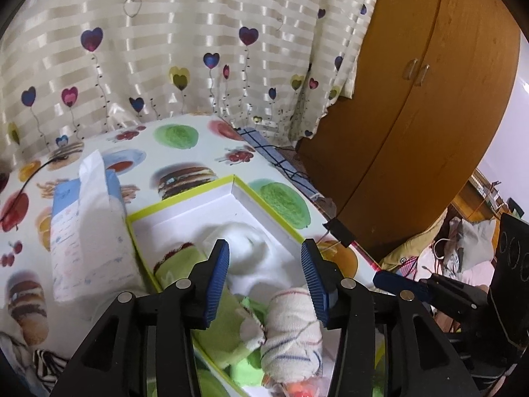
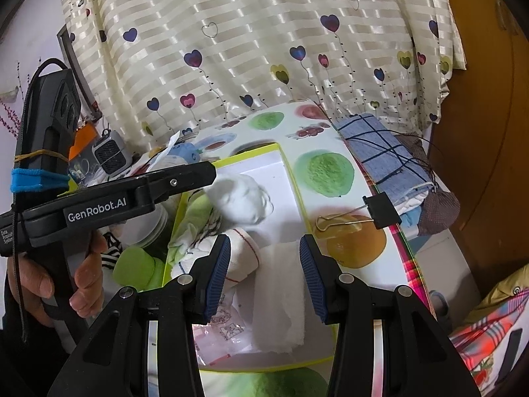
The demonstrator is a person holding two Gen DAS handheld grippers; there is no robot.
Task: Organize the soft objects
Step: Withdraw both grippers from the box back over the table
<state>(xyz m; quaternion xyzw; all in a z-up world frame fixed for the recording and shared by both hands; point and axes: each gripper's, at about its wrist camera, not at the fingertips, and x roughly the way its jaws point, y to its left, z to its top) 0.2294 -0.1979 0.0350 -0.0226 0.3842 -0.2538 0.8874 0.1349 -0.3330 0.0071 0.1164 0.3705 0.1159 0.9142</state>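
Note:
A white box with a lime rim [image 1: 185, 200] sits on the fruit-print tablecloth and holds soft things. In the left wrist view it holds a white bundle [image 1: 246, 241], a green rolled sock [image 1: 180, 259], green cloth [image 1: 228, 327] and a striped rolled cloth [image 1: 292, 327]. My left gripper [image 1: 264, 279] is open and empty above them. In the right wrist view the box [image 2: 291, 168] holds the white bundle [image 2: 243, 200], a red-striped sock [image 2: 243, 253], a white folded cloth [image 2: 279, 292] and a plastic tissue pack [image 2: 220, 324]. My right gripper [image 2: 263, 273] is open, empty, over the cloth.
A tissue pack [image 1: 87, 231] stands left of the box. A black binder clip [image 2: 380, 211] clamps the tablecloth at the table's right edge. A blue checked cloth [image 2: 386, 155] lies behind it. A wooden wardrobe [image 1: 413, 115] stands at right. Curtains hang behind the table.

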